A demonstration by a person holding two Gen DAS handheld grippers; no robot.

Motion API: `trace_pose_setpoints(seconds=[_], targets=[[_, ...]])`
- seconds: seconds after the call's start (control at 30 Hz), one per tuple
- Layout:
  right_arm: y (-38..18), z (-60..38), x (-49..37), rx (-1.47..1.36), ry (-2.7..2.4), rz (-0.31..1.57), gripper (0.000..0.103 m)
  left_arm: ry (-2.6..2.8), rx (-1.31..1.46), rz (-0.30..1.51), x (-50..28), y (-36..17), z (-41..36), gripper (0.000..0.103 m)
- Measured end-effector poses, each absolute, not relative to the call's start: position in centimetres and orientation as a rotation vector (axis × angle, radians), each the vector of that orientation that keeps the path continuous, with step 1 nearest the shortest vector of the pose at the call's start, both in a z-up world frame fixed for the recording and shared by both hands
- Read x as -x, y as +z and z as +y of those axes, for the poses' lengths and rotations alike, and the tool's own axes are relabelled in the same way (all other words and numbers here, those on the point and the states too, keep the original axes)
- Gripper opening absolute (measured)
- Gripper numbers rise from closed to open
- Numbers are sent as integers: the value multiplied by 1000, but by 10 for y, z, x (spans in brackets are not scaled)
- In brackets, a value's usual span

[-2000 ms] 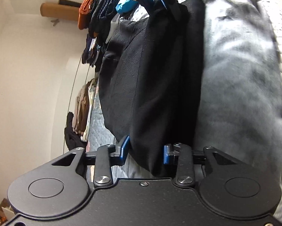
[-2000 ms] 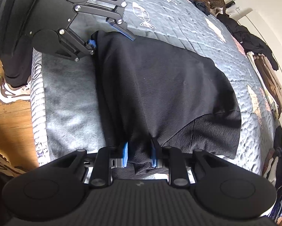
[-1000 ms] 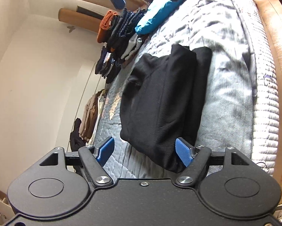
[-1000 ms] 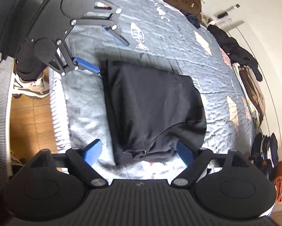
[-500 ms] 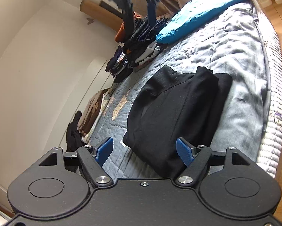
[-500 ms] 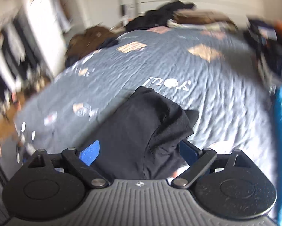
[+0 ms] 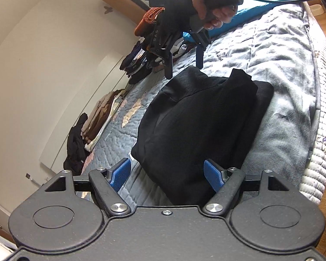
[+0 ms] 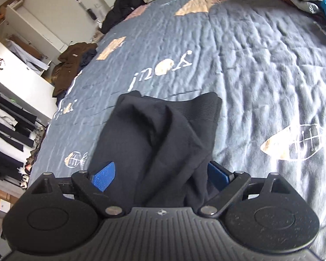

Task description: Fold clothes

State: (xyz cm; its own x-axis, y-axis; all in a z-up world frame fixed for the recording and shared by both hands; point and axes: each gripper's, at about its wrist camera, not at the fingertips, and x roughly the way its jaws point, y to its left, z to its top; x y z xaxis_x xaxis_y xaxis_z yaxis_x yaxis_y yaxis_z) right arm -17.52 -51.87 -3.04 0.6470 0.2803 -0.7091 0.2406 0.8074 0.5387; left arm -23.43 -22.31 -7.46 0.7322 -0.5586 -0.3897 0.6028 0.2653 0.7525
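A black garment [image 7: 202, 126] lies folded at centre frame on the grey quilt [image 7: 278, 50], both claws spread and empty: left gripper [image 7: 166, 175] low, right gripper [image 7: 183, 64] poised above, seemingly clearing the finished fold

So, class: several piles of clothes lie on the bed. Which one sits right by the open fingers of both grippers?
The folded black garment, alone near the bed's edge. The brown stack and the dark stack lie along the far side.
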Motion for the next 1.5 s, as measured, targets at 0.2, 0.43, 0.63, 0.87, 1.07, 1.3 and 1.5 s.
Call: trace_pose_setpoints(seconds=[0.2,0.43,0.63,0.87,1.07,1.3,1.5], targets=[[-38,-526,165,-664,-2,854,62,-754,-1028,72,232,-77,-224,74],[-40,-531,156,-654,-29,795,9,-709,-1018,101,234,-77,-226,74],[-66,-518,146,-422,-79,846,31,-670,-1009,112,239,-70,-224,74],[-28,-513,167,-453,-32,802,58,-632,-916,157,242,-53,-215,80],[7,-484,190,-512,153,715,64,-642,-820,231,244,-51,-217,83],[-42,-451,186,-562,230,837,66,-627,-764,272,251,-48,-210,84],[-53,-449,217,-473,244,852,66,-608,-589,384,236,-36,-191,84]])
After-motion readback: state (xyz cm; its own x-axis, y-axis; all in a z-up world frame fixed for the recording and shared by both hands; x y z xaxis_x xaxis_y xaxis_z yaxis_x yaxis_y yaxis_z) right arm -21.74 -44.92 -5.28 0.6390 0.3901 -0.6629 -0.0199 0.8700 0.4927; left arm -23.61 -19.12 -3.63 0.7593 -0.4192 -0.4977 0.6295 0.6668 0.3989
